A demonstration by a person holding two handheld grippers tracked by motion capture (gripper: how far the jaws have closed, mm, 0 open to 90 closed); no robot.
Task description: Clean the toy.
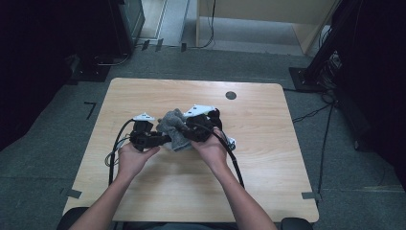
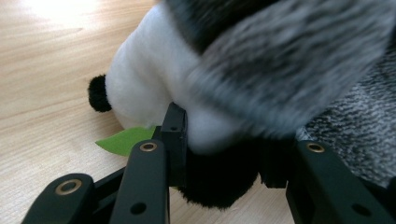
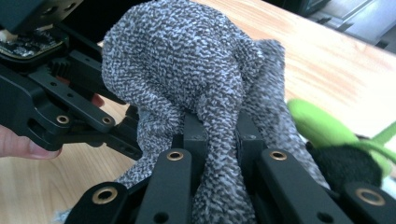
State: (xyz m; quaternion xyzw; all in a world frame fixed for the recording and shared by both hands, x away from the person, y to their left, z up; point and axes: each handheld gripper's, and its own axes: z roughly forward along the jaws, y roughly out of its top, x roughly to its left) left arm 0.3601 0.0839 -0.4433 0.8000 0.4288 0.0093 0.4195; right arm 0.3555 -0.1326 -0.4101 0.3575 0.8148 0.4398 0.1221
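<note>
Lying bunched near the middle of the wooden table [image 1: 249, 158], a grey speckled cloth [image 1: 173, 128] sits between the two grippers, with a plush panda toy [image 2: 154, 84] pressed against it. In the right gripper view the cloth rises in a knobbly heap straight ahead of the jaws, and a fold of it runs down between them. The right gripper [image 3: 217, 133] is clamped tight on that fold, its jaws nearly together with the fabric squeezed in the narrow gap. Beside the cloth in that view lies a green plush piece [image 3: 317, 123], touching the grey fabric.

In the left gripper view the panda's white and black fur fills the space ahead, with the grey cloth draped over and beside it. The left gripper [image 2: 231, 140] is partly closed, and its jaws press on the panda's black plush part from either side. A small green leaf [image 2: 123, 140] pokes out just beside one jaw, lying on the table.

From the high view both of the person's hands hold the grippers close together, cables trailing back toward the table's near edge.
</note>
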